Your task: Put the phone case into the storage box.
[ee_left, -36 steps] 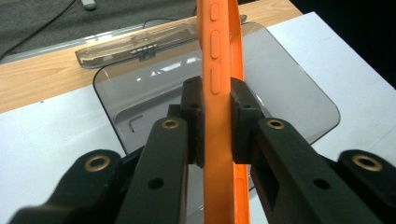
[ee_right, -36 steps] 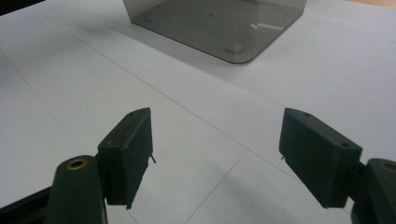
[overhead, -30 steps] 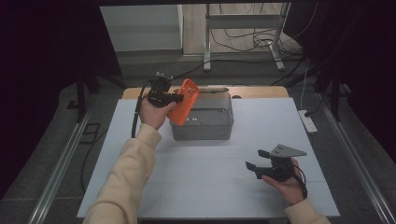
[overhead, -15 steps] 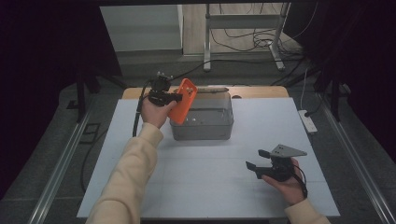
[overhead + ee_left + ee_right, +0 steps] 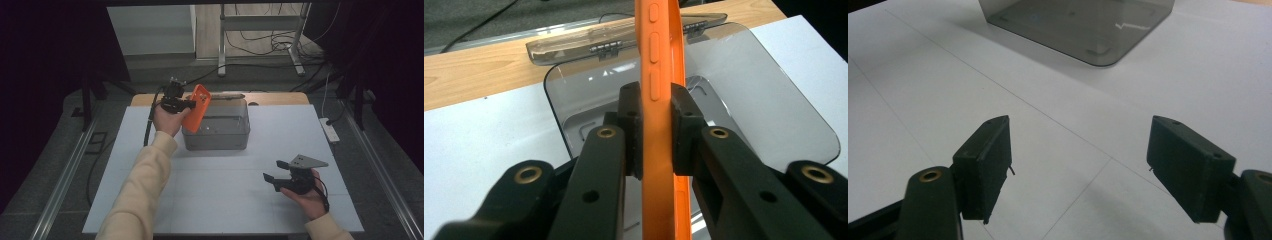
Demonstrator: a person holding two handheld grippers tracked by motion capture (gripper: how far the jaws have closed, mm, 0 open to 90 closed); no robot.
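Note:
An orange phone case [image 5: 196, 108] hangs tilted over the left rim of a clear grey plastic box [image 5: 235, 141]. My left gripper [image 5: 187, 104] is shut on the case. In the left gripper view the two black pads clamp the orange phone case [image 5: 658, 75] edge-on, with the box [image 5: 769, 105] below and behind it. My right gripper [image 5: 272, 170] rests near the table's front right, held in a hand, jaws apart. In the right gripper view the right gripper [image 5: 1078, 170] stands open over bare white table, nothing between its pads, with the box [image 5: 1083, 30] farther off.
The box's clear lid [image 5: 574, 42] lies behind it on the wooden strip [image 5: 280, 97] at the table's far edge. A white power strip [image 5: 330, 129] lies at the right edge. White table surface [image 5: 220, 190] spreads between the box and the front edge.

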